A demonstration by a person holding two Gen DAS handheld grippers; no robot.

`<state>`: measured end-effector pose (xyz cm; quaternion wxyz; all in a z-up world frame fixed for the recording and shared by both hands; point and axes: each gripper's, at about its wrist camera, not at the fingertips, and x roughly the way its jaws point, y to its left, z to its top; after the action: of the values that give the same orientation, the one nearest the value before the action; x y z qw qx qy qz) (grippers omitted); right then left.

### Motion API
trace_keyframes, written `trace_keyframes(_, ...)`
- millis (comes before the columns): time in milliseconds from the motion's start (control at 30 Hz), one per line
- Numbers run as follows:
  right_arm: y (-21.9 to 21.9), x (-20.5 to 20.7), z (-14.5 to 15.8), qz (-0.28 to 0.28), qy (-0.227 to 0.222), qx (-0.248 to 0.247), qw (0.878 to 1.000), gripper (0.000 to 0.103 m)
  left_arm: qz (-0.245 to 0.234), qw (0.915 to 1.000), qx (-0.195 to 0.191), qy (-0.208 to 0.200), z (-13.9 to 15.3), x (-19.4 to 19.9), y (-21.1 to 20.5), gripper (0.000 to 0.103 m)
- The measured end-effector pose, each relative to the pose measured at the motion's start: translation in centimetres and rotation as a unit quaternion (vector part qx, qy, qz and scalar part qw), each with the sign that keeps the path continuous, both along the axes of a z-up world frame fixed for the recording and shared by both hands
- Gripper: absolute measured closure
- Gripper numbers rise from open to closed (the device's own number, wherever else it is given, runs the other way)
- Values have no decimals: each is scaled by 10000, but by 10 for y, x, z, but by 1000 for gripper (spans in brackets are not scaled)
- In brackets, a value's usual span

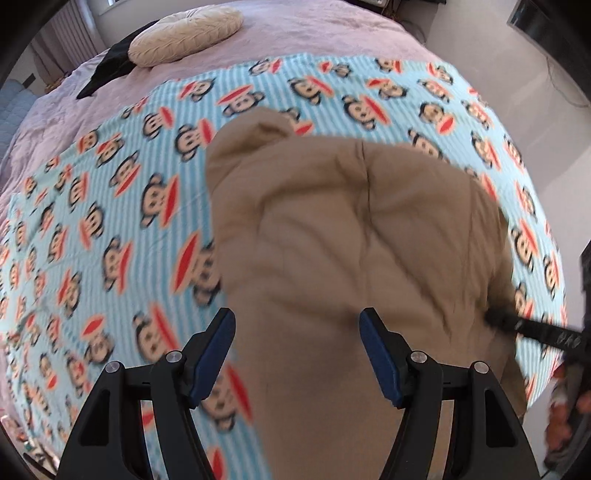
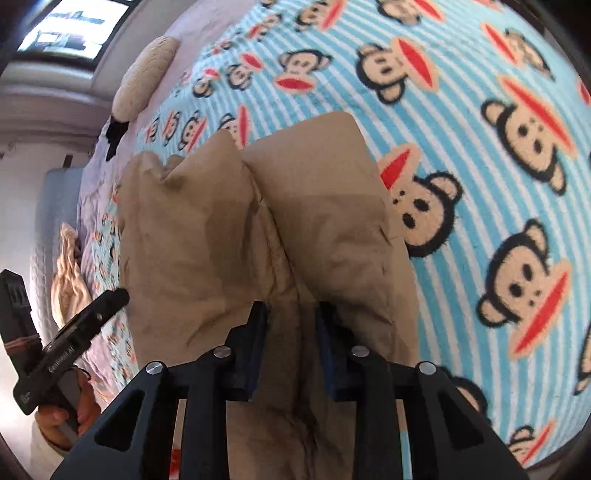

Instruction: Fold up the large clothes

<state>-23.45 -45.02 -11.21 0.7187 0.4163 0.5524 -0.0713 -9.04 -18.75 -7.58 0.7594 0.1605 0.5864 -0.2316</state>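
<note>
Right wrist view: my right hand-held gripper (image 2: 291,332) is clamped on a bunched ridge of the tan garment (image 2: 258,221); its blue pads are drawn close together with only the cloth between them. The garment lies on the striped monkey-print blanket (image 2: 480,147) that covers the bed (image 1: 295,29), and from the clamp it runs away from me in two padded lobes.

Left wrist view: my left hand-held gripper (image 1: 297,354) is wide open. Its fingers (image 1: 218,350) straddle the near part of the same garment and grip nothing; whether the pads touch the cloth I cannot tell, since this view is blurred by motion.

Step in hand, as I judge it: a fold is under way, with one side of the near edge secured and the other not yet taken.

Next move, as I judge it:
1. Lower the left hand-held gripper onto the near edge and close it on all layers.
2. Match its height to the right one, so that the edge lifts level.

A round cream cushion (image 1: 184,37) and a black cloth (image 1: 107,70) lie well apart, at the far end of the bed.
</note>
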Motion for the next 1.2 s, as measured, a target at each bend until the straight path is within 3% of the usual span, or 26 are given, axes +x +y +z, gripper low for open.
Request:
trace_keyframes(267, 13, -30, 30, 128, -74, -85, 9999, 50, 449, 9982, 150, 381, -6, -33, 35, 33)
trace_keyframes(333, 13, -33, 33, 133, -59, -95, 9998, 49, 517, 9979, 132, 378, -7, -36, 39, 12)
trace_keyframes(367, 13, -33, 33, 150, -44, -118, 9998, 48, 534, 9979, 126, 335, -6, -37, 41, 9)
trace_keyframes(600, 16, -36, 41, 187, 19, -238, 9995, 39, 597, 9978, 116, 260, -2, -34, 50, 9)
trace_keyframes(733, 10, -43, 49, 35, 62, -758, 9971, 29, 601, 9975, 140, 333, -8, -33, 52, 9)
trace_keyframes(767, 9, -44, 51, -40, 84, -902, 9959, 22, 600, 9975, 146, 350, -10, -34, 52, 9)
trace_keyframes(833, 0, -48, 52, -187, 82, -1102, 9937, 20, 605, 9973, 126, 390, -13, -33, 51, 9)
trace_keyframes(933, -11, -50, 40, -190, 224, -861, 9959, 20, 618, 9971, 19, 443, -15, -32, 52, 7)
trace_keyframes(967, -14, -51, 36, -182, 245, -724, 9969, 19, 647, 9968, -15, 473, -16, -31, 52, 2)
trace_keyframes(1000, -16, -52, 31, -186, 262, -603, 9977, 9, 683, 9964, -46, 507, -18, -30, 53, 0)
trace_keyframes(1067, -22, -54, 24, -241, 231, -381, 9987, 0, 705, 9956, -114, 600, -20, -29, 53, 0)
trace_keyframes(1200, -28, -55, 12, -218, 191, -193, 9994, 0, 668, 9954, -163, 665, -25, -24, 52, 0)
